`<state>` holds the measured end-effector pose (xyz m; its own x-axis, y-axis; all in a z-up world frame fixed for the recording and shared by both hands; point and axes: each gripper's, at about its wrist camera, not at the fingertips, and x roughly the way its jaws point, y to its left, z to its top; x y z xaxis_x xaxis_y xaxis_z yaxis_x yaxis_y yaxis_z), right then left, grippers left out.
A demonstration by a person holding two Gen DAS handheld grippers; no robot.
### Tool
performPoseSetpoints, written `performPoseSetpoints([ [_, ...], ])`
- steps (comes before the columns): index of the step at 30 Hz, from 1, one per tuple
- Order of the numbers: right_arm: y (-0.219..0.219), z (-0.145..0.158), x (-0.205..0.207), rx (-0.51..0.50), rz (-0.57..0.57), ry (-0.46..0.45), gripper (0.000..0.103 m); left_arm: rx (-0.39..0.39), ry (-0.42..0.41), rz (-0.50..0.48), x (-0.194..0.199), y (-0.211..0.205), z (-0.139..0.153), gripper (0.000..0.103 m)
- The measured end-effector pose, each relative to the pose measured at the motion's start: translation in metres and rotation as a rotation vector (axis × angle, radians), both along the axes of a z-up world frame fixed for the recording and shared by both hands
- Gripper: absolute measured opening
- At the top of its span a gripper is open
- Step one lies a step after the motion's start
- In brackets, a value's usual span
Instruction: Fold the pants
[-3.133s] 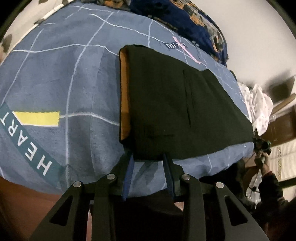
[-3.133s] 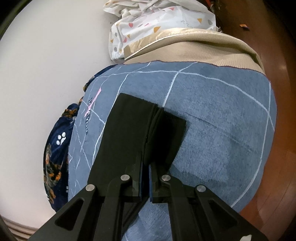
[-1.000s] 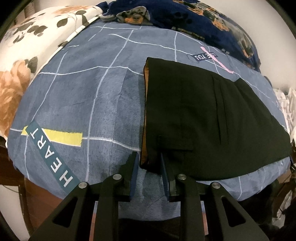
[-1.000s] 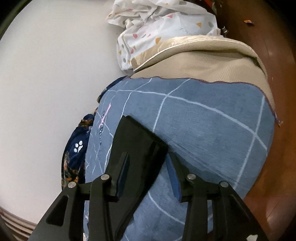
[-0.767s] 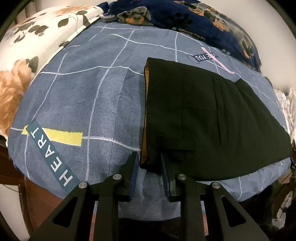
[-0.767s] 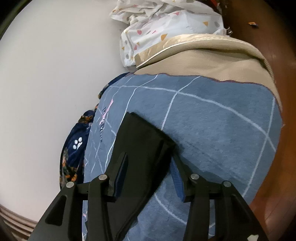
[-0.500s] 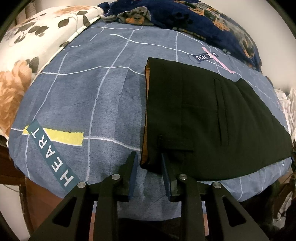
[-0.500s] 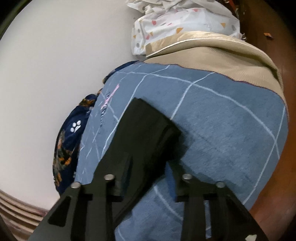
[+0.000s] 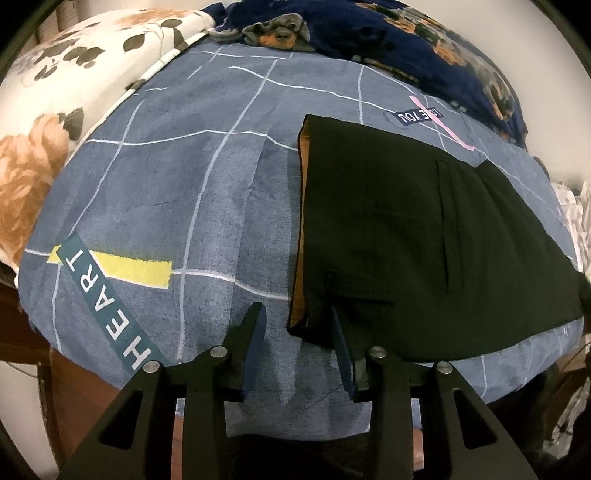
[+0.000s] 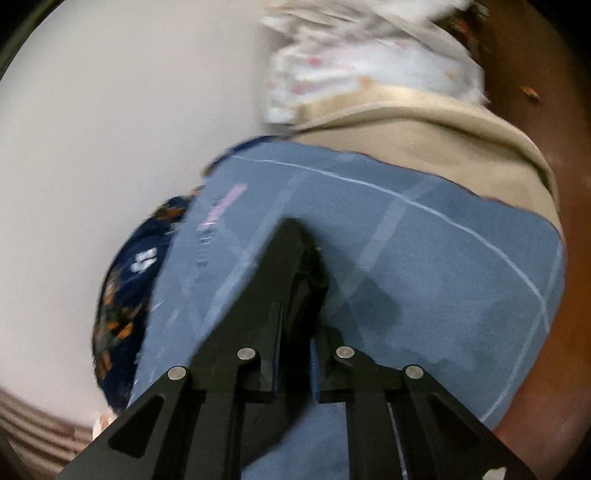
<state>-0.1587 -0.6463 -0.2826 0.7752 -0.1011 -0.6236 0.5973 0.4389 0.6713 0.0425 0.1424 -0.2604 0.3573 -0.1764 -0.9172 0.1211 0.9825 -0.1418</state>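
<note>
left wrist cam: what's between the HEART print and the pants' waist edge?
Only blue bedsheet with white grid lines; nothing lies between the HEART print and the black pants. The left wrist view shows it.

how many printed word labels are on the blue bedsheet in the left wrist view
2: the HEART label near the sheet's front left, crossing a yellow bar, and the LOVE YOU label just behind the black pants. The pants may hide others.

bed (image 9: 192, 206) | blue grid cover | on it: black pants (image 9: 406, 236), navy blanket (image 9: 406, 33)
</note>
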Motion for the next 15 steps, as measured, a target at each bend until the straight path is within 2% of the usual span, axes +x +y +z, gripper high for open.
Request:
performPoseSetpoints([
  [5,0.058,0.048,0.039,-0.094,0.179,-0.053,0.011,-0.019,0.001,0.010,0.000,0.003,-0.001,0.038],
  [8,0.092,0.063,0.061,-0.108,0.268,-0.083,0.011,-0.024,0.000,0.016,-0.001,0.003,-0.001,0.040],
  [11,0.124,0.068,0.079,-0.117,0.339,-0.089,0.011,-0.036,0.002,0.021,-0.001,0.005,-0.001,0.041],
  [15,0.166,0.057,0.098,-0.128,0.426,-0.054,0.011,-0.044,0.003,0.029,-0.001,0.006,-0.002,0.043],
])
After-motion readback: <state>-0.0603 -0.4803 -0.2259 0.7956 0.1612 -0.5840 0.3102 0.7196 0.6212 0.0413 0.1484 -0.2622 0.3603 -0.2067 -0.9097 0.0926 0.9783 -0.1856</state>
